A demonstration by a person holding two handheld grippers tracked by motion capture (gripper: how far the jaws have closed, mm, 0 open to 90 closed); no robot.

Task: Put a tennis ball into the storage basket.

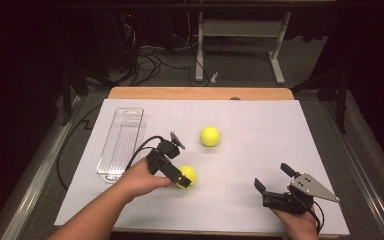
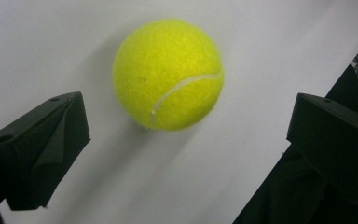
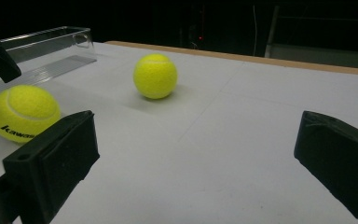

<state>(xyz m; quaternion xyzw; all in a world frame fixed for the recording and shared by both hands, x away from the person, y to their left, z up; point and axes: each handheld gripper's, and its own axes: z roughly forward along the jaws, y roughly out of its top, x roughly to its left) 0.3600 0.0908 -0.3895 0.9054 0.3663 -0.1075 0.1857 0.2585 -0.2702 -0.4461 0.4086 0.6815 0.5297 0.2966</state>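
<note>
Where the white table cover [image 1: 260, 150] lies under the fixed camera, two yellow tennis balls are seen on it. The near tennis ball [image 1: 187, 176] rests toward the front left of the middle, and the left gripper [image 1: 179, 176] is held directly over it by the person's left hand [image 1: 142, 175], pointed down at the ball. In the left gripper view the same ball [image 2: 168, 74] is framed between the two black jaws, which are spread wide — neither jaw is touching it, and bare white surface is visible on both sides of the ball.

The far tennis ball [image 1: 210, 136] sits farther back near the centre of the cover, well apart from the first. A clear plastic tray [image 1: 121, 142] lies lengthwise along the left side of the cover, just beyond the left hand.

The right gripper [image 1: 275, 182] is held low at the front right, well apart from both balls, with its jaws spread and nothing between them. In the right gripper view both balls are seen ahead to the left — the near one [image 3: 24, 113] bearing black lettering, the far one [image 3: 155, 75] behind it.
</note>
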